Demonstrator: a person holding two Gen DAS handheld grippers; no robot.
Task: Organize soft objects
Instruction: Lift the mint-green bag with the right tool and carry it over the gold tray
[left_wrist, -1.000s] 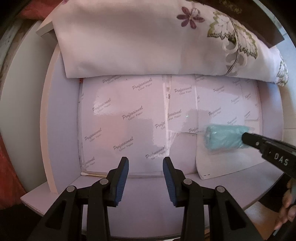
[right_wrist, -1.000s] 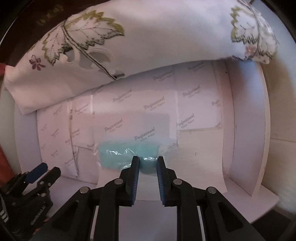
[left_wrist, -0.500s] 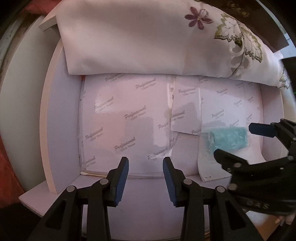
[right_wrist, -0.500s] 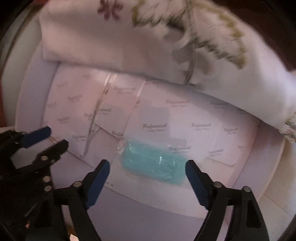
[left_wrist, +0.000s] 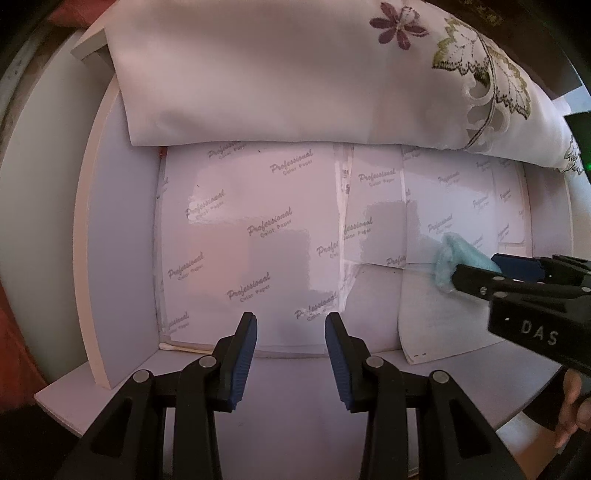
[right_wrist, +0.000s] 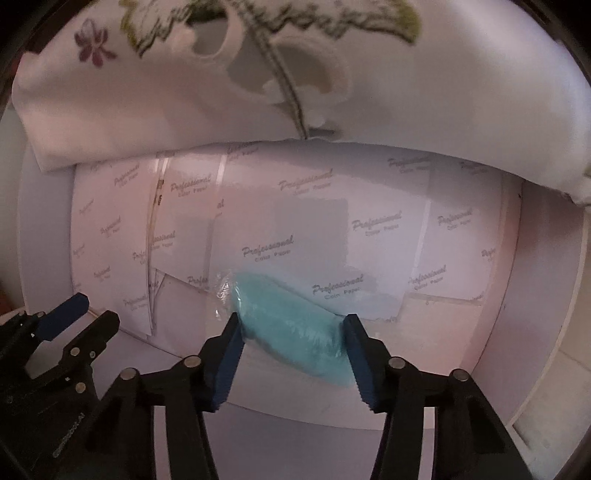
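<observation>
Right gripper (right_wrist: 293, 341): jaws have just been closing after re-gripping wider, turned; both pads now touch the ends of the teal plastic-wrapped soft bundle (right_wrist: 291, 325).
Bundle location: on the drawer's paper lining (left_wrist: 258, 229), right side.
Left gripper (left_wrist: 290, 354): half open, empty.
Meaning: lift looks imminent.

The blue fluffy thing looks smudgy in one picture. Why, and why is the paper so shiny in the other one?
Right wrist view: the teal bundle, between the right claw tips, and the flowered cloth are smeared by motion blur. Left wrist view: sharp, but light bounces off the glossy paper in pale glare patches, and the fisheye lens bends the straight tray edges.
</observation>
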